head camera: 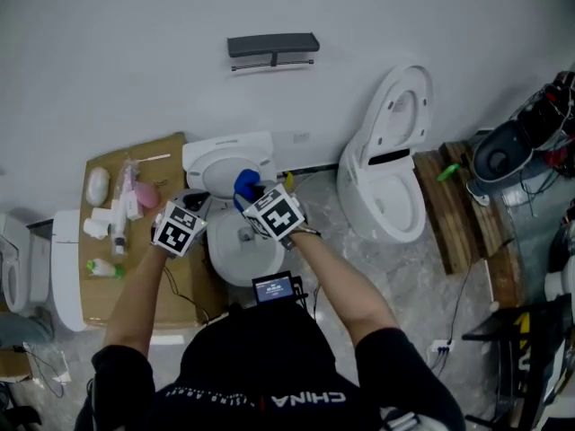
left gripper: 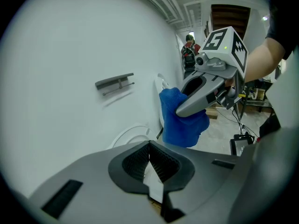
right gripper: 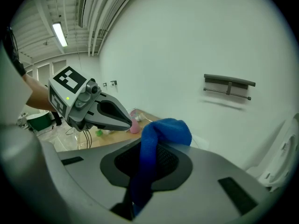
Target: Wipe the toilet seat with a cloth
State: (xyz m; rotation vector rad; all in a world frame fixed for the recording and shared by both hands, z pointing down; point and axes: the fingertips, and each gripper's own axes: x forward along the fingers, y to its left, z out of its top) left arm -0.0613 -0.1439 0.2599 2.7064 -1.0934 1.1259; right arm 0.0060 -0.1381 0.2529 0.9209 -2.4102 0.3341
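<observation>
Fingers (right gripper: 172,166), right gripper (right gripper: 150,146): blue cloth (right gripper: 164,129) clamped between.

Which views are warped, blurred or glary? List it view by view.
Head view: even, flat light, fairly sharp, wall rail crisp. Left gripper view: heavy fisheye, black corners, the rail tilted, left tongs soft up close. Right gripper view: same fisheye, ceiling lamp blown out, blue cloth slightly soft.

There's the blue cloth (right gripper: 164,127), soft and bunched, pinched between the jaws of the right gripper (right gripper: 148,149), one fold flopping over the top. It's held over the rear of the white, oval toilet seat (head camera: 232,259); whether they touch isn't clear.
</observation>
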